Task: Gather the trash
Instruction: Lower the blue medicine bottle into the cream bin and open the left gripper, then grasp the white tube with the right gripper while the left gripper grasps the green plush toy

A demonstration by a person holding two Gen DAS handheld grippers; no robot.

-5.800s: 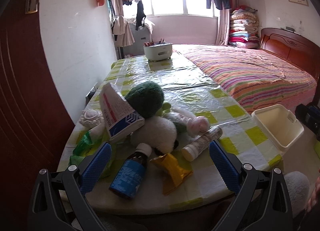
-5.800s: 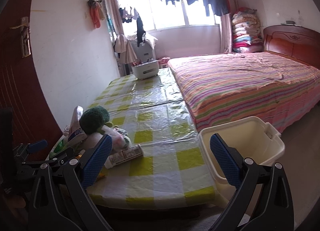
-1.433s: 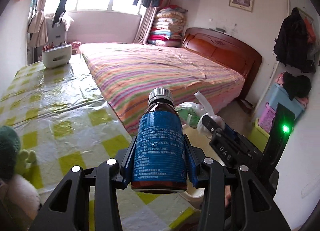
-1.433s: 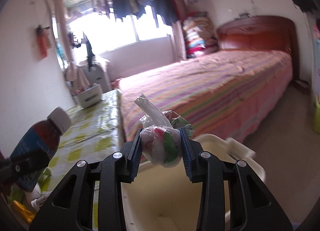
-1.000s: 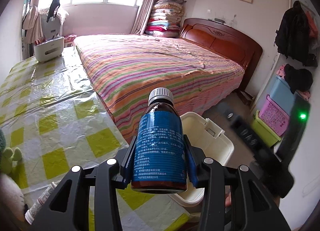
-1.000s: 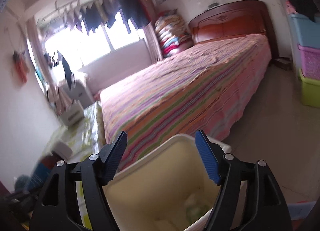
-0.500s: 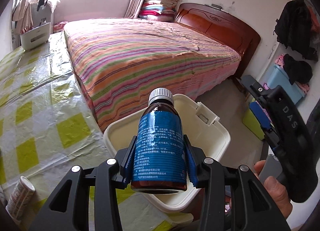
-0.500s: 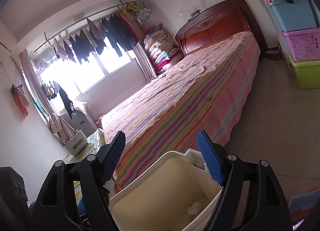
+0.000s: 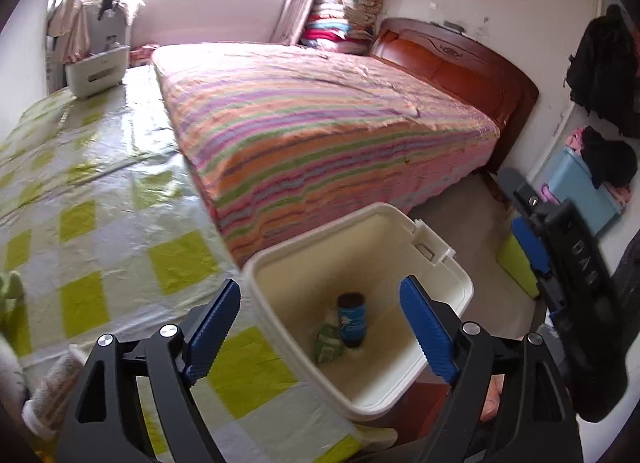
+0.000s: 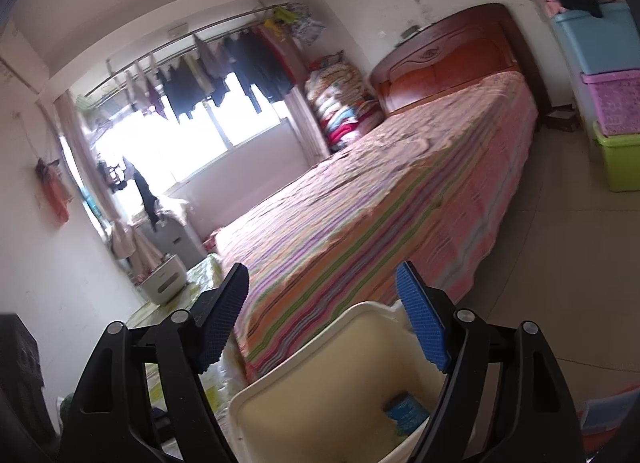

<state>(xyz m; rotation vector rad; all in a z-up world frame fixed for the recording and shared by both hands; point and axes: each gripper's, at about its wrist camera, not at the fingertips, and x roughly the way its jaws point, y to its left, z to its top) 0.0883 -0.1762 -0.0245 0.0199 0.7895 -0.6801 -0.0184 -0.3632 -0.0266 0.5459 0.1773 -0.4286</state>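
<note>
A cream plastic bin (image 9: 440,275) stands on the floor at the table's corner, below both grippers. Inside it lies the brown bottle with the blue label (image 9: 351,319), beside a green and white bag of trash (image 9: 326,337). My left gripper (image 9: 320,327) hangs over the bin, its jaws opening, with nothing between the blue pads. My right gripper (image 10: 324,323) is also above the bin (image 10: 280,391), jaws opening and empty; the bottle (image 10: 404,413) shows under it. The right gripper's body (image 9: 576,271) appears at the right of the left wrist view.
The table with a yellow-checked cover (image 9: 100,199) stretches to the left; a white tube (image 9: 52,391) lies on its near edge. A striped bed (image 9: 320,123) fills the middle. Coloured storage boxes (image 10: 612,103) stack at the right wall. A white box (image 9: 98,73) stands at the table's far end.
My left gripper has opened and the bottle has dropped from it into the bin. My right gripper had let its bag fall into the bin a second ago and stays open above it.
</note>
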